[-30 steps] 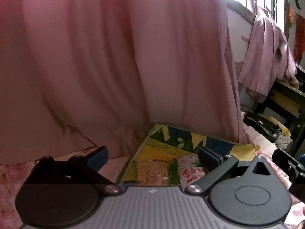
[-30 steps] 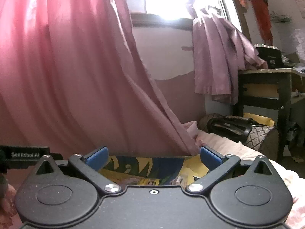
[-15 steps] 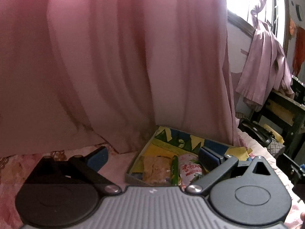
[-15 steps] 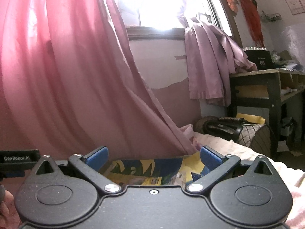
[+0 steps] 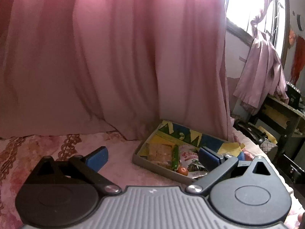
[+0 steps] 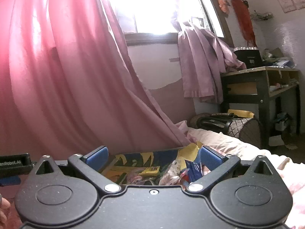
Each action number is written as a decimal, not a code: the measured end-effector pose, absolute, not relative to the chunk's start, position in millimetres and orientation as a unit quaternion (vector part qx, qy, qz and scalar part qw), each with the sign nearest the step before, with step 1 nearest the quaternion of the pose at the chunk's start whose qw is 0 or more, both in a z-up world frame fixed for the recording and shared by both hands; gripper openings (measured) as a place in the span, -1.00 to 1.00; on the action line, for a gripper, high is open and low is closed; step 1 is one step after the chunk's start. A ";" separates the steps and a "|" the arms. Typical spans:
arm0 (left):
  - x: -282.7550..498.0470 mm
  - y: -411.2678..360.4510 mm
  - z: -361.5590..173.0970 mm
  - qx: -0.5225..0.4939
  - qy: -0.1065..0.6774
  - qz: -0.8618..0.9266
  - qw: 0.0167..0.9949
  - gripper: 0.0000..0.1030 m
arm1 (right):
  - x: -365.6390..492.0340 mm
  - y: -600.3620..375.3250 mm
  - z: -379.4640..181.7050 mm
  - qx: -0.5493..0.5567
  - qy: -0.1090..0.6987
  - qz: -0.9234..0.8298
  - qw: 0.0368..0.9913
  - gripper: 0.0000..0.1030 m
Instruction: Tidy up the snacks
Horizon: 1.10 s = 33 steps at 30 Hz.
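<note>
A shallow grey tray (image 5: 152,164) with a blue and yellow patterned lining lies on the pink bedspread. It holds snack packets: a clear pack of tan biscuits (image 5: 159,151), a green stick pack (image 5: 175,157) and a white and red pouch (image 5: 188,155). My left gripper (image 5: 152,156) is open and empty, above the tray's near left corner. My right gripper (image 6: 152,155) is open and empty over the same tray (image 6: 144,157), where a yellow packet (image 6: 150,170) and a blue wrapper (image 6: 194,168) show between the fingers.
A pink curtain (image 5: 114,57) hangs right behind the tray. A bright window (image 6: 152,5) is above. A dark wooden desk (image 6: 259,87) and a black bag (image 6: 219,123) stand at the right beyond the bed. The left gripper's body (image 6: 13,165) shows at the right view's left edge.
Both grippers have pulled back and risen from the tray, so more of the tray and bedspread shows in the left view. Both stay open and empty.
</note>
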<state>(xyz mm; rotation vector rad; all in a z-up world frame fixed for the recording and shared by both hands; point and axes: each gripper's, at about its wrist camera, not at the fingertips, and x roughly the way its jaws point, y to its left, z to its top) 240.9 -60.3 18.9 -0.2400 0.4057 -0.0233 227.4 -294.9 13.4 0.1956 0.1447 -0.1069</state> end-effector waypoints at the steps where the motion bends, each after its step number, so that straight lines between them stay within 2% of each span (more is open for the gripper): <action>1: 235.7 -59.3 19.1 -0.119 0.198 -0.012 0.973 0.99 | 223.2 -294.3 13.9 0.099 0.069 -0.053 0.991 0.99; 14: 184.9 -51.1 6.7 -0.081 0.176 -0.010 0.981 0.99 | 177.8 -278.9 4.6 0.090 0.053 -0.051 0.993 0.99; 33: 151.9 -42.3 -5.1 -0.054 0.157 -0.026 0.986 0.99 | 143.5 -263.6 -11.3 0.077 0.055 -0.062 0.994 0.99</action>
